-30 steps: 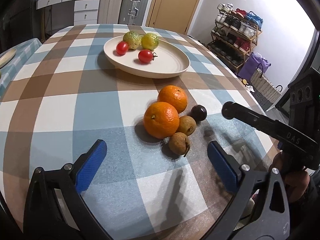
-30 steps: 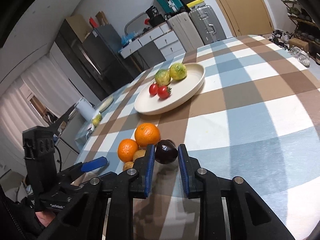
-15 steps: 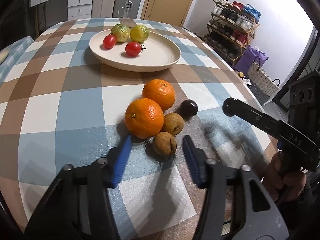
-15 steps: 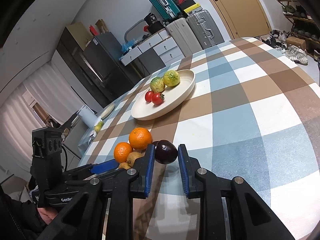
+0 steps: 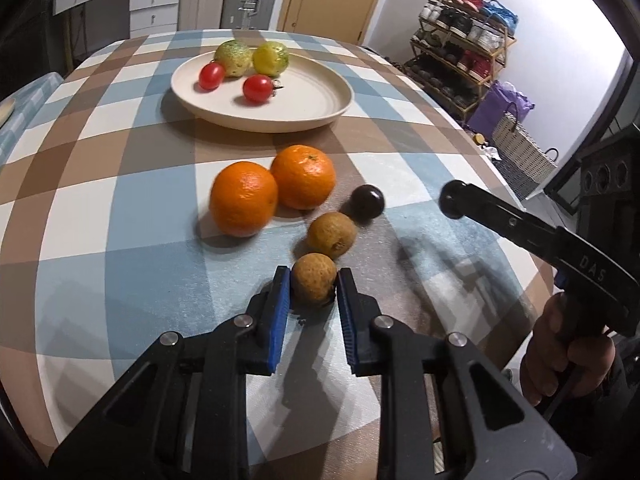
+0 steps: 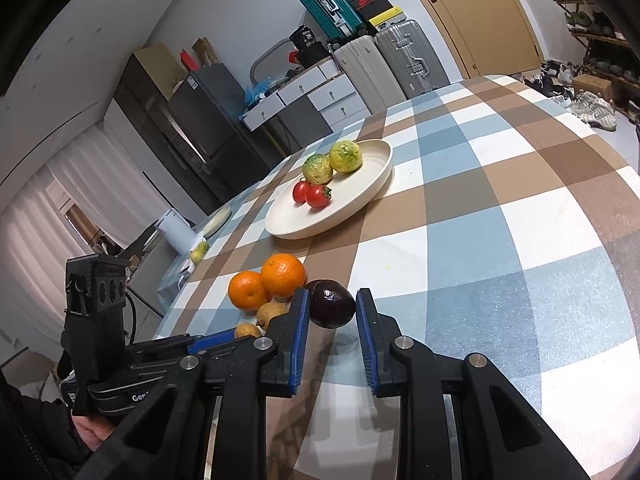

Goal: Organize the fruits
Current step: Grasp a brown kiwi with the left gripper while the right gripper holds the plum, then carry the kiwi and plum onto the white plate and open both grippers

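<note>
I'm clamping the left gripper, its jaws just having closed, on the nearest brown fruit; my right gripper is gripping the dark fruit.

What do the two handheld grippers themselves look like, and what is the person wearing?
Both the left gripper and the right gripper are black plastic frames with silver screws and blue ribbed pads. White lettering marks the handles. A dark sleeve shows at the left hand.
</note>
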The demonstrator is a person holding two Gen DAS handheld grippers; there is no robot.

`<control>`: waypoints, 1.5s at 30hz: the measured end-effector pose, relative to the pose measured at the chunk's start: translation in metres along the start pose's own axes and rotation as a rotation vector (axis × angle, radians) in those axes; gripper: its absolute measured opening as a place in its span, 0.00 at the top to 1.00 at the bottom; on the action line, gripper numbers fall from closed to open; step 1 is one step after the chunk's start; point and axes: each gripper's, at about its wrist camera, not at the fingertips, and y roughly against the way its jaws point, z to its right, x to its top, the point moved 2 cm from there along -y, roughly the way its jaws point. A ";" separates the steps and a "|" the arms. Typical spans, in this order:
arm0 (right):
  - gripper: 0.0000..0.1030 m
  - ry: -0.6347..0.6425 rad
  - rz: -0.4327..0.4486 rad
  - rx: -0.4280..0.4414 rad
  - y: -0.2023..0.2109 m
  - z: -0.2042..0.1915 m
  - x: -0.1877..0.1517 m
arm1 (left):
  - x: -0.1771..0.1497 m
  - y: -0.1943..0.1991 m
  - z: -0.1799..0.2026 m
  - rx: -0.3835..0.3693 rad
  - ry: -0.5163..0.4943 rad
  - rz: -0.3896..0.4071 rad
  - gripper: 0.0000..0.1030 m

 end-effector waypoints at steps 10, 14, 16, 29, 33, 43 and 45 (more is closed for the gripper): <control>0.77 0.018 -0.011 -0.013 -0.009 -0.007 0.014 | 0.014 0.020 -0.010 -0.069 0.016 0.048 0.80; 0.77 0.017 -0.020 -0.007 -0.019 -0.007 0.027 | 0.029 0.028 -0.023 -0.086 0.041 0.073 0.80; 0.77 0.017 -0.025 0.000 -0.026 -0.007 0.036 | 0.039 0.032 -0.031 -0.081 0.052 0.093 0.80; 0.77 0.064 -0.087 0.089 -0.102 -0.035 0.112 | 0.134 0.005 -0.102 -0.014 0.090 0.149 0.80; 0.77 0.080 -0.127 0.101 -0.134 -0.045 0.132 | 0.156 -0.018 -0.114 -0.015 0.086 0.128 0.80; 0.77 0.072 -0.261 0.051 -0.205 -0.044 0.153 | 0.175 -0.063 -0.120 -0.012 0.044 0.057 0.80; 0.77 0.079 -0.278 0.024 -0.213 -0.044 0.152 | 0.175 -0.068 -0.123 -0.014 0.047 0.044 0.80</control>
